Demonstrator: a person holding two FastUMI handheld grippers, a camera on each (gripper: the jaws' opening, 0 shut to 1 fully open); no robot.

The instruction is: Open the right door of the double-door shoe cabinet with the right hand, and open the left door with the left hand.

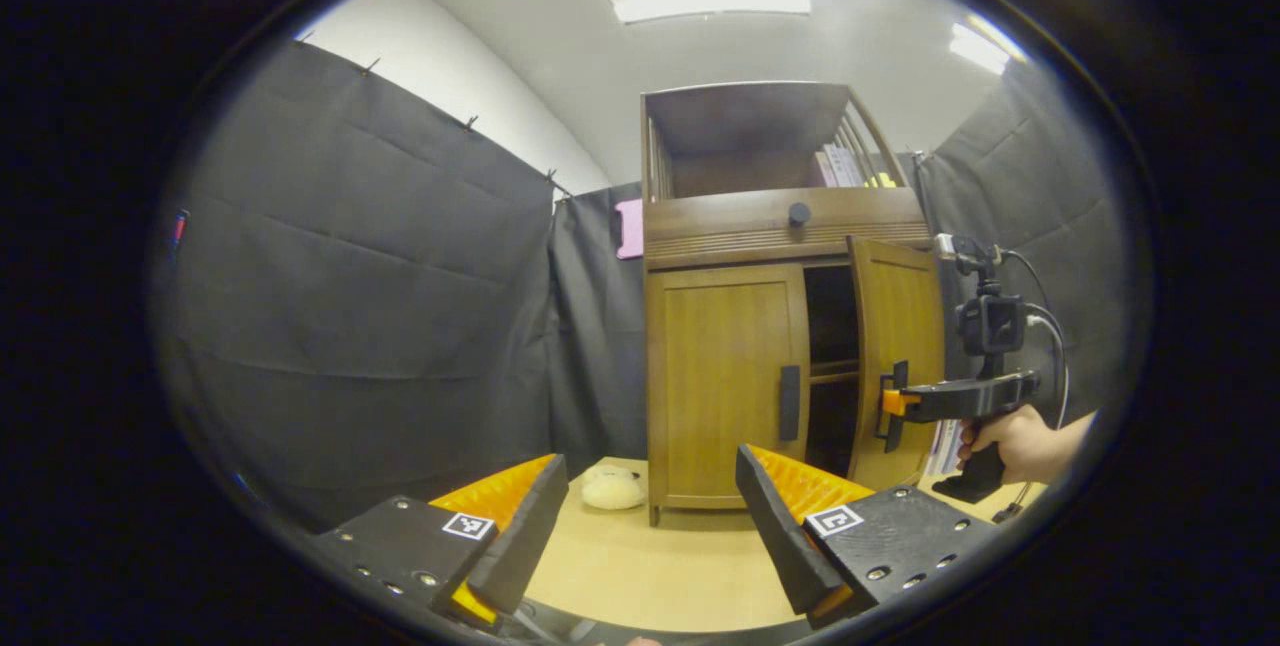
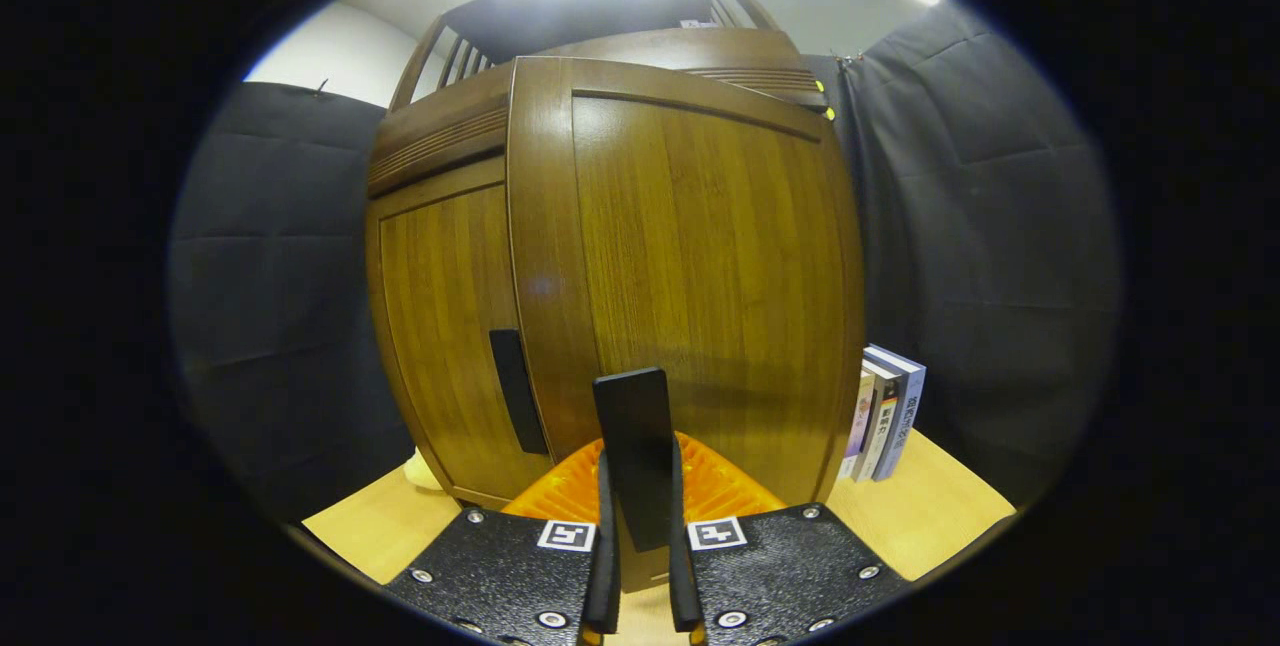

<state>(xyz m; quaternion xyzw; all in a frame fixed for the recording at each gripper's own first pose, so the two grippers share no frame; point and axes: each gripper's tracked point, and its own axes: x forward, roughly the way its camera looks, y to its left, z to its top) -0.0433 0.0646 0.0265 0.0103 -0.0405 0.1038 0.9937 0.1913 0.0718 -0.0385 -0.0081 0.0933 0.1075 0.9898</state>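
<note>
Shoe cabinet (image 1: 745, 326) of brown wood with two doors stands on the light wooden desk (image 1: 640, 566), at its far side against the booth's black cloth wall. In the left gripper view its right door (image 1: 897, 356) is swung partly out, showing a dark interior with a shelf, while the left door (image 1: 725, 386) sits flush and shut, its dark vertical handle (image 1: 789, 402) untouched.

The right gripper (image 2: 638, 486) pinches the right door's dark upright handle (image 2: 633, 446): in the right gripper view both fingers press against the handle's two sides, with the door panel just behind. From the left gripper view the same gripper, held by a person's hand (image 1: 1010, 441), sits at that handle.

The left gripper (image 1: 650, 526) hangs well apart from the cabinet, its fingers spread wide and holding nothing.

What could go wrong, as I judge it: the door swings on an arc, so a straight pull by the right hand could twist the handle out of the narrow pinch, and the door would stop half open. The upright row of books (image 2: 885, 411) stands just beside the cabinet's right side, so a wide swing may knock them over. A hard tug could shift the whole cabinet on the desk. For the left door, the spread fingers have to straddle a slim handle; a misaligned approach would bump the panel instead. A small pale round object (image 1: 613, 488) lies near the cabinet's left foot, probably clear of the door's sweep.
</note>
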